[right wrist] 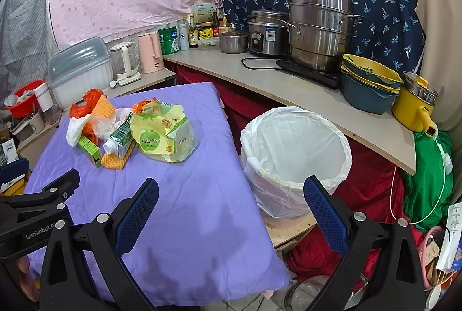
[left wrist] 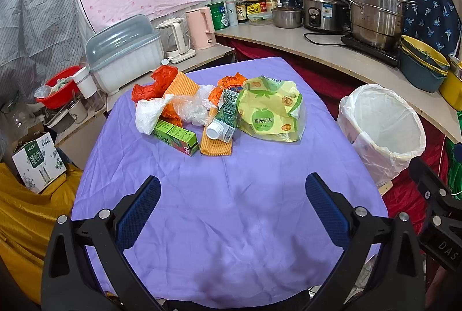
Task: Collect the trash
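Note:
A heap of trash lies at the far side of the purple-covered table (left wrist: 231,210): a yellow-green plastic bag (left wrist: 270,109), a green carton with a white cap (left wrist: 226,117), a green box (left wrist: 176,136), a white tissue (left wrist: 148,114), clear plastic (left wrist: 192,109), orange bags (left wrist: 154,81) and an orange cloth (left wrist: 215,145). The white-lined bin (left wrist: 381,129) stands right of the table. My left gripper (left wrist: 232,195) is open and empty over the near table. My right gripper (right wrist: 231,198) is open and empty near the bin (right wrist: 294,155); the yellow-green bag (right wrist: 161,135) lies to its far left.
A counter (left wrist: 332,51) behind holds steel pots (left wrist: 375,11), a rice cooker (left wrist: 322,9), bottles, kettles (left wrist: 199,28) and stacked bowls (left wrist: 423,65). A dish box (left wrist: 124,54) and a red basin (left wrist: 59,86) stand at the left. A yellow pot (right wrist: 415,106) sits at the counter's right end.

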